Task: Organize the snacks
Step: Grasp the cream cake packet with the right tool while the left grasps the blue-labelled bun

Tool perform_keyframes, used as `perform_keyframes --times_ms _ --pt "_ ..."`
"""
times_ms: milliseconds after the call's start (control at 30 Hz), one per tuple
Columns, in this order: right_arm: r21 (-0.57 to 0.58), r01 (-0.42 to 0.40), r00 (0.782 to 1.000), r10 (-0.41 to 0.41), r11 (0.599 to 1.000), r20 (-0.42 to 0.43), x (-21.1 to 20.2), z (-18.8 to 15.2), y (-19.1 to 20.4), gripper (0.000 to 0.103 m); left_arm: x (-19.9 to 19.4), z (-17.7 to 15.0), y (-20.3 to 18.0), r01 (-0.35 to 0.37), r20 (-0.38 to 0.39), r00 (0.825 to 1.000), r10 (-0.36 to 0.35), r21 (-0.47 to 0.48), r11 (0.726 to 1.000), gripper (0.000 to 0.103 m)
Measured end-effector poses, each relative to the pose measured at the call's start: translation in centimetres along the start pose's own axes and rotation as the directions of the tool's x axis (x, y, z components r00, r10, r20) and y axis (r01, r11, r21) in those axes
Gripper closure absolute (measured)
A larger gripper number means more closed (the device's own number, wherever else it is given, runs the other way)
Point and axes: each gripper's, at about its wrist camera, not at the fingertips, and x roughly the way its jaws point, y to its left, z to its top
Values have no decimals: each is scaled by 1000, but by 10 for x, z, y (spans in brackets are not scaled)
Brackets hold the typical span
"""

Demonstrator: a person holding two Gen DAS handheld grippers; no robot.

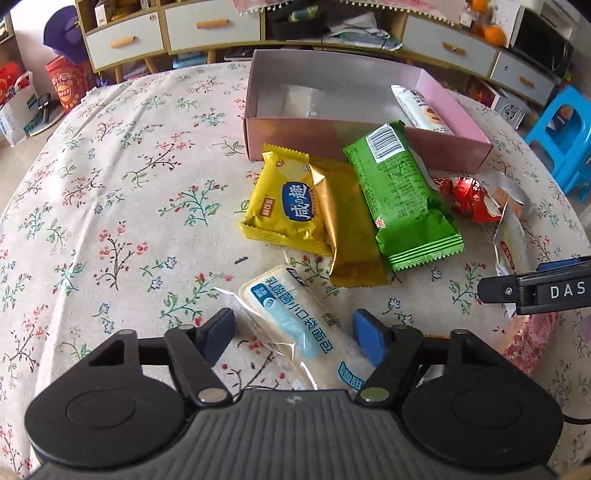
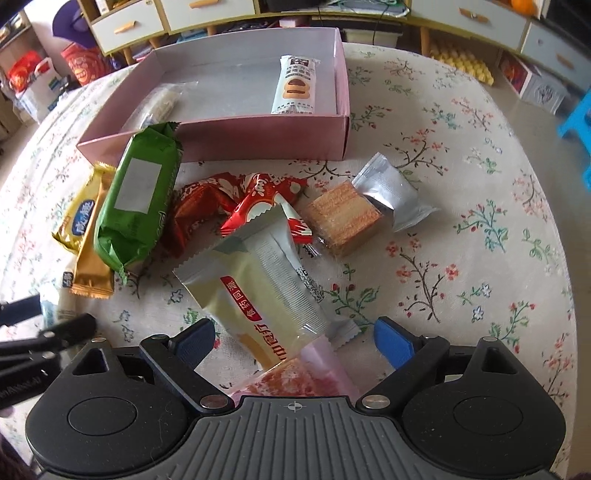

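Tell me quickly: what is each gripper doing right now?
Left gripper: open, straddling the blue-and-white bread packet.
Right gripper: open, straddling the pale yellow packet.

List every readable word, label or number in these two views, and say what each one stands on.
"DAS": black right gripper arm.
"咸の趣": yellow square biscuit packet.
"乳酸菌小口袋面包": clear blue-and-white bread packet, between the left gripper fingers.
"食药同源": pale yellow clear cake packet on a red band.
Green wrapper barcode and print, white cookie packet in the pink box: too small.

A floral tablecloth [image 1: 110, 184] is spread over the table. Drawered cabinets [image 1: 207, 26] and a blue stool [image 1: 565, 125] are seen beyond its far edge.
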Motion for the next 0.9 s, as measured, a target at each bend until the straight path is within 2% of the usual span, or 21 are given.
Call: perform_keyframes --times_ms 133,167,233,333,567,900 --pt "-23 31 999 -31 999 18 -1 1 1 22 -4 0 9 14 9 1000 -14 -21 1000 58" --pt "-22 31 999 -30 999 23 -2 1 0 27 -5 0 12 22 12 1000 -21 -31 999 64" --pt "-21 35 999 -34 999 34 -4 1 -1 40 -7 0 19 37 17 999 -36 -53 998 69" --pt "-18 23 999 -23 1000 47 -7 3 -3 50 -8 -1 25 60 17 998 -59 -66 996 72" --pt "0 -16 998 16 1000 54 -12 5 -6 55 -12 0 31 104 14 995 -103 -89 991 77" --pt "51 -70 994 65 996 93 -28 10 -15 56 -22 3 38 154 39 988 -151 -104 983 85"
